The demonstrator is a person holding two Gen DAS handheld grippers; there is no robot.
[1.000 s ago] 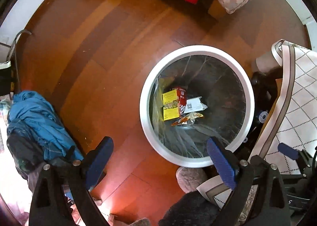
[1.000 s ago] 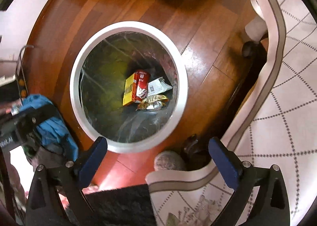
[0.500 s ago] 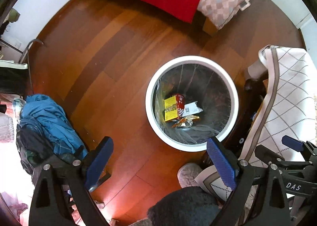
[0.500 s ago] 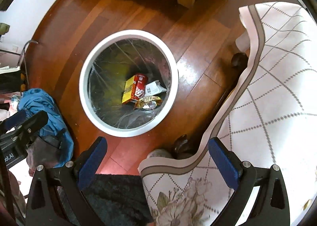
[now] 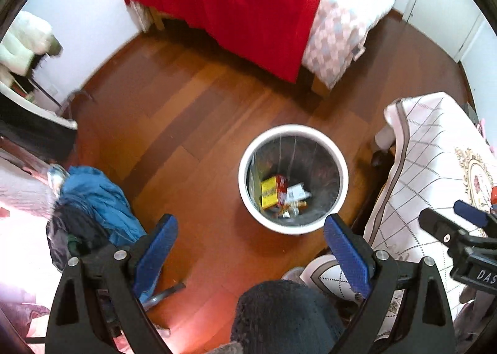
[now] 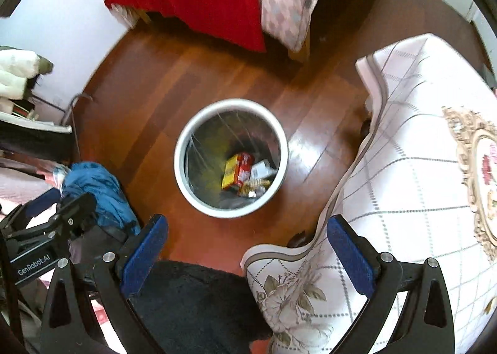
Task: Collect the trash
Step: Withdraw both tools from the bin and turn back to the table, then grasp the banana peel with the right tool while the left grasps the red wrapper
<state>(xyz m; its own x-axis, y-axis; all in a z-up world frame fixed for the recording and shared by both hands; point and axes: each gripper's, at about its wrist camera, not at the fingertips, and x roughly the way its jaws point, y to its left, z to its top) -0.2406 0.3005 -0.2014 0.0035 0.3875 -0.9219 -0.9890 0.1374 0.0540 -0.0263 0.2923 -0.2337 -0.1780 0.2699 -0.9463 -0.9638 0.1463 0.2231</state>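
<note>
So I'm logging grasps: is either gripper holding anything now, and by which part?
Nothing is held. The left gripper and right gripper are both open and empty above the bin.

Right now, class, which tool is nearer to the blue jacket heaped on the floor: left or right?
Left. The left tool hangs just beside the blue jacket; the right tool sits further off, over by the patterned tablecloth, beyond the left one.

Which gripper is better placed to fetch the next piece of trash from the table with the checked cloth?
Probably the right gripper: its jaws stand open and empty, and the checked tablecloth fills the right of its view. The left gripper, also open, faces mostly floor and the trash bin.
</note>
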